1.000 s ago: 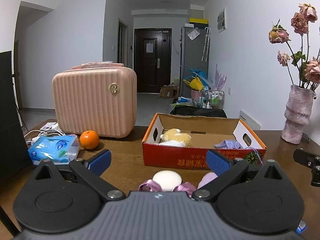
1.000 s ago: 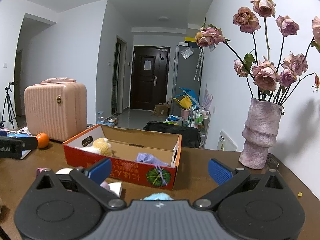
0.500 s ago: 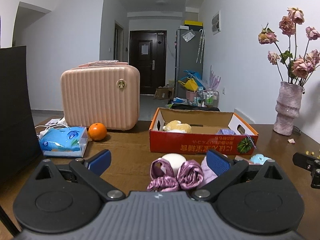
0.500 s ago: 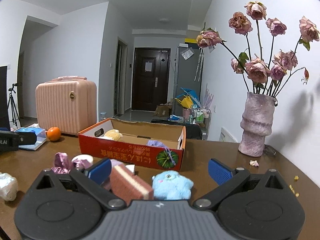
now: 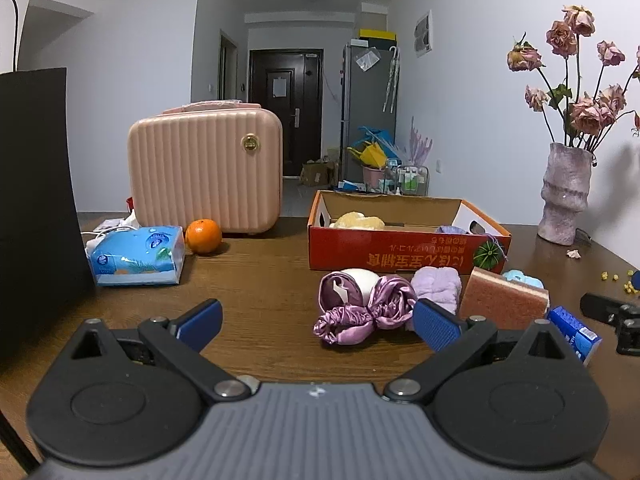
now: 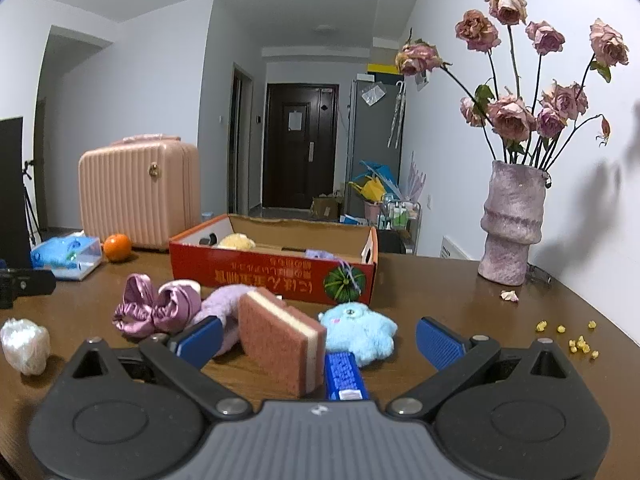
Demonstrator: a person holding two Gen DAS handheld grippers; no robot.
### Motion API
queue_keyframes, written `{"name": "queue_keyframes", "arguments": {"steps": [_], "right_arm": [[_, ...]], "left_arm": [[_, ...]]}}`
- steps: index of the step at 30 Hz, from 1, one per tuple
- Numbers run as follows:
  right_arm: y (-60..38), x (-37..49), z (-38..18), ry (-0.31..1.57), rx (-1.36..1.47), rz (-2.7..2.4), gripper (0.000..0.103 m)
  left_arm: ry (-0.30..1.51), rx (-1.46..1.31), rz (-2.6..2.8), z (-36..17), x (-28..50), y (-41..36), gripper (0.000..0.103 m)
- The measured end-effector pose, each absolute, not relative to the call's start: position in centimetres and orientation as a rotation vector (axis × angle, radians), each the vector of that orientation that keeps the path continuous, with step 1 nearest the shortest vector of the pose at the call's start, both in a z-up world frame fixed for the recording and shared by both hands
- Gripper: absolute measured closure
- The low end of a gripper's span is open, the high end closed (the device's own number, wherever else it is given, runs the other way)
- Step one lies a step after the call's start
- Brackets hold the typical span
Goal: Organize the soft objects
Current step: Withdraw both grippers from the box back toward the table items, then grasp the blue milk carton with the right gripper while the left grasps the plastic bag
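Note:
A red cardboard box (image 5: 400, 258) (image 6: 272, 274) stands mid-table and holds a yellow plush (image 5: 358, 221) and a purple cloth (image 5: 450, 230). In front of it lie a purple satin scrunchie (image 5: 360, 314) (image 6: 156, 310), a white ball (image 5: 360, 279), a lilac fuzzy cloth (image 5: 436, 288) (image 6: 224, 306), a pink sponge (image 5: 504, 300) (image 6: 280, 344) and a blue plush (image 5: 522, 280) (image 6: 358, 330). My left gripper (image 5: 318, 324) is open, just short of the scrunchie. My right gripper (image 6: 320, 340) is open, with the sponge standing between its fingers, untouched.
A pink suitcase (image 5: 206, 168), an orange (image 5: 203, 236) and a tissue pack (image 5: 136, 256) sit at left, beside a black panel (image 5: 36, 200). A vase of dried roses (image 6: 512, 228) stands at right, with yellow crumbs (image 6: 576, 338) near it. A small blue pack (image 6: 344, 372) and a white crumpled wad (image 6: 24, 344) lie close.
Both grippers have drawn back from the box toward the near table edge. The scrunchie, sponge and blue plush have come fully into view. Both stay open.

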State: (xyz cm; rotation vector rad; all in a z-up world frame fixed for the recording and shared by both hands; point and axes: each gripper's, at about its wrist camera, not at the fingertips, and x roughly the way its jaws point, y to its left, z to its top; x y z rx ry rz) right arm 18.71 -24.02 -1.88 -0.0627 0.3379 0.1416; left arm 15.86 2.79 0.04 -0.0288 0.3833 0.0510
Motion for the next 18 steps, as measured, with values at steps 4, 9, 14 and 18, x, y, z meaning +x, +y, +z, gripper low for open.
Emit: {"name": "queue_keyframes", "arguments": {"steps": [4, 9, 14, 18], "right_arm": [[-23.6, 19.1, -2.4, 0.362, -0.081, 0.139, 0.000], [-23.4, 20.3, -3.4, 0.429, -0.100, 0.115, 0.000], [-23.7, 22.5, -5.1, 0.543, -0.115, 0.048, 0.005], [-24.4, 24.4, -6.9, 0.623, -0.090, 0.022, 0.019]], "left_arm": [[0.407, -0.024, 0.048, -0.3, 16.1, 2.7, 0.000], [0.447, -0.011, 0.040, -0.9, 16.7, 2.2, 0.000], [0.472, -0.006, 0.038, -1.5, 17.0, 2.1, 0.000], [0.492, -0.013, 0.038, -1.7, 17.3, 2.2, 0.000]]}}
